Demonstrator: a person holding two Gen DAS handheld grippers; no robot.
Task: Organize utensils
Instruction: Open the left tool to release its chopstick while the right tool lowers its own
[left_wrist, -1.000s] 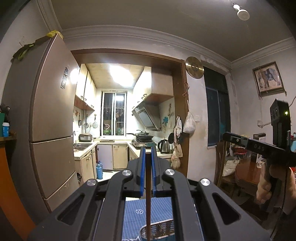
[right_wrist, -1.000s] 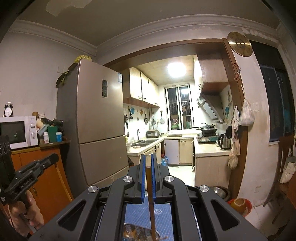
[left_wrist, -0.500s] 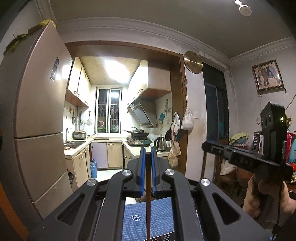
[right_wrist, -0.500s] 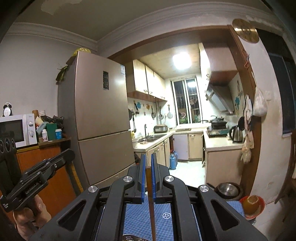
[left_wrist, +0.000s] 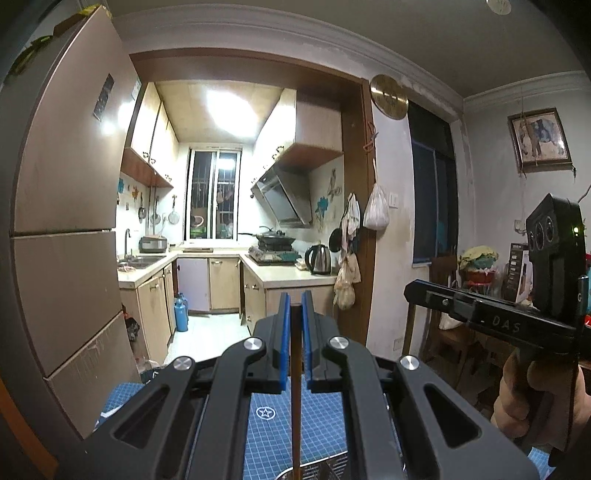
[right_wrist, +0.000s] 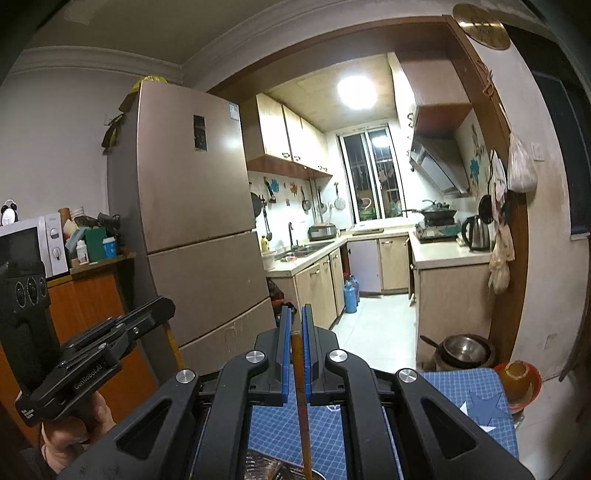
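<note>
We see the left gripper (left_wrist: 294, 314) clamped on a thin brown wooden chopstick (left_wrist: 296, 398) and the right gripper (right_wrist: 294, 321) clamped on a second thin wooden chopstick (right_wrist: 302, 402), both sticks hanging over a metal wire basket (left_wrist: 325, 467) on the blue grid-mat worktop (left_wrist: 321, 424), a bronze fridge (right_wrist: 199, 221) beyond.

Dim foreground, glaring kitchen ceiling light (left_wrist: 229, 110), sheen on fridge (right_wrist: 192, 166), strong fisheye edge bending.
</note>
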